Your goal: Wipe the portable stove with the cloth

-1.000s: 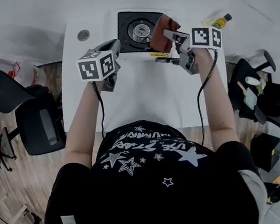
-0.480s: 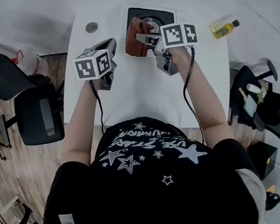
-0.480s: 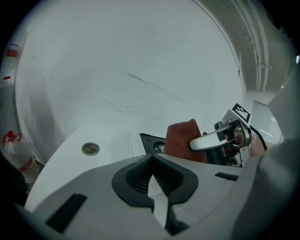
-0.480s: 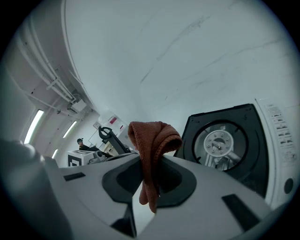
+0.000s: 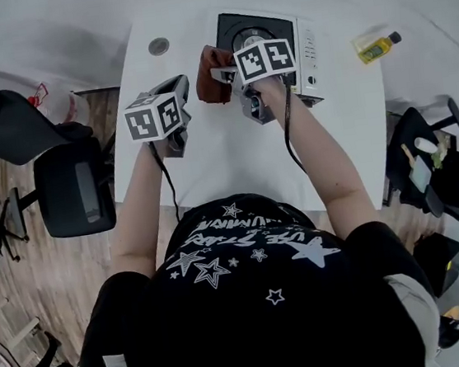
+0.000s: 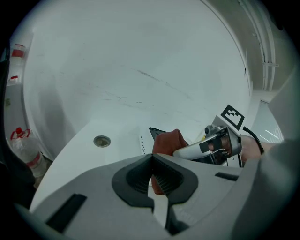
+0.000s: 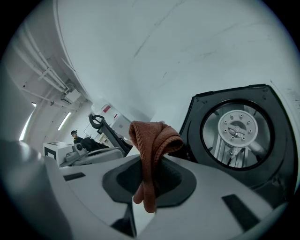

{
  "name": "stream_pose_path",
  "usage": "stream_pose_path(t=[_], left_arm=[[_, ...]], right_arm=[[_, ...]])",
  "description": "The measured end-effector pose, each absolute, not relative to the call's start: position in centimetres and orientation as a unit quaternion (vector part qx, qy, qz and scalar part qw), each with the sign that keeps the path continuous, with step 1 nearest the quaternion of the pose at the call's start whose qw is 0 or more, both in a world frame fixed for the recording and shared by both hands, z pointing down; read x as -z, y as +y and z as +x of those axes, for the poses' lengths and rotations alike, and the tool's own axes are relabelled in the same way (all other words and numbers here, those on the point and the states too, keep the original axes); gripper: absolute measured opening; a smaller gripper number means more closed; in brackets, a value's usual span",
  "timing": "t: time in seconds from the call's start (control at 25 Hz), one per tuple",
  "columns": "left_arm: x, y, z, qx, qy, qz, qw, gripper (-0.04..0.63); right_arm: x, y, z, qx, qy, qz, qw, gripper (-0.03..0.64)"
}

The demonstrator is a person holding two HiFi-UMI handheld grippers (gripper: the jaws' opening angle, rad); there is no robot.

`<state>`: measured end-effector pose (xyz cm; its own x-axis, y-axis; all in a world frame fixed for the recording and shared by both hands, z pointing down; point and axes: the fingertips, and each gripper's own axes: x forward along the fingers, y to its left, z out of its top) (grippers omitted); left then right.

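Observation:
The portable stove [image 5: 270, 26] stands at the far side of the white table, its black top and round burner [image 7: 234, 131] uncovered. A brown cloth [image 5: 213, 62] hangs bunched at the stove's left edge, and my right gripper [image 5: 223, 73] is shut on it. The right gripper view shows the cloth [image 7: 152, 145] pinched and drooping between the jaws of that gripper [image 7: 149, 183]. My left gripper [image 5: 178, 87] hovers left of the cloth, jaws shut on nothing. From the left gripper [image 6: 152, 177] I see the cloth [image 6: 168, 143] and the right gripper [image 6: 206, 147] just ahead.
A yellow bottle [image 5: 374, 46] lies at the table's far right. A round cable hole [image 5: 159, 46] sits left of the stove. Black chairs stand on the left [image 5: 73, 198] and right [image 5: 435, 170] of the table [image 5: 234, 153].
My right gripper has carried the cloth leftward across the stove, from its right front part to its left edge. The left gripper has stayed about where it was.

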<state>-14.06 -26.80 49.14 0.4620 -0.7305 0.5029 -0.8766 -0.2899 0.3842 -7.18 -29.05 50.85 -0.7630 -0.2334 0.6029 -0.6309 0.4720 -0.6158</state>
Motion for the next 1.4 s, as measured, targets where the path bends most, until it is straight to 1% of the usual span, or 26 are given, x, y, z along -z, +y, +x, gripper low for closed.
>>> stream_pose_path(t=[0.16, 0.44, 0.76, 1.4], left_arm=[[-49.1, -26.8, -14.0, -0.118, -0.505, 0.795, 0.316, 0.008], [-49.1, -26.7, -11.9, -0.123, -0.489, 0.804, 0.316, 0.008], [-49.0, -26.8, -10.3, -0.129, -0.479, 0.81, 0.312, 0.008], [-48.9, -27.0, -4.8, -0.139, -0.434, 0.836, 0.307, 0.008]], right_arm=[[-52.1, -29.5, -6.3, -0.438, -0.821, 0.276, 0.241, 0.058], [-52.5, -29.0, -3.8, -0.443, -0.813, 0.289, 0.243, 0.058], [-52.6, -28.6, 1.0, -0.442, -0.804, 0.315, 0.245, 0.058], [-53.0, -27.9, 9.6, -0.458, -0.775, 0.378, 0.218, 0.058]])
